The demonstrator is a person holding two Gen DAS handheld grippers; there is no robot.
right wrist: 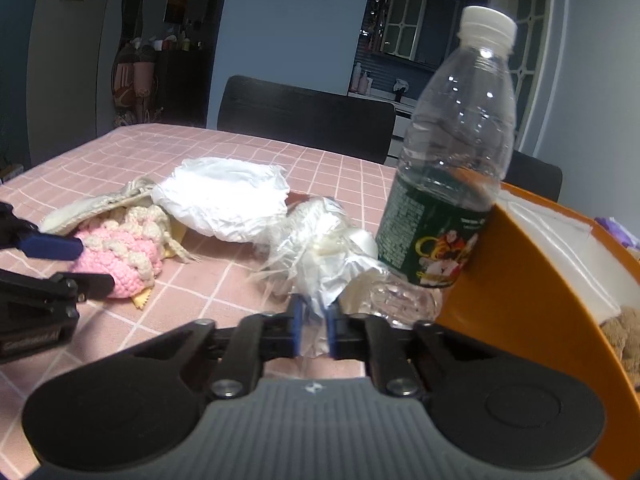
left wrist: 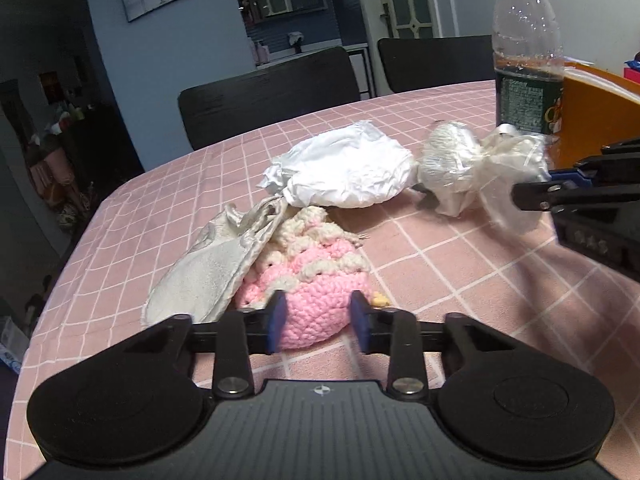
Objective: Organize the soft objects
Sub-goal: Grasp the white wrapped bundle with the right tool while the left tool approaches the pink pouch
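Left tongs [left wrist: 318, 320] apart, straddling pink crochet piece [left wrist: 308, 280] on counter [left wrist: 460, 264]; its near end hidden behind the pads, long axis running away from camera. Right tongs [right wrist: 313, 326] clamped on crinkly plastic-wrapped bundle [right wrist: 320, 248] (contents hard to make out), beside bottle [right wrist: 448, 184]. Orange bin [right wrist: 532, 264] cut off at frame edge.

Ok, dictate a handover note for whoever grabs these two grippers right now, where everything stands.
Left gripper: jaws around the pink crocheted pouch; whether they have closed on it is unclear.
Right gripper: shut on the plastic-wrapped white bundle, beside the water bottle.
On the pink checked tablecloth: cream cloth bag and crumpled white bag.
Orange bin already holds a brown plush item.
Left: likely bin all four soft items.
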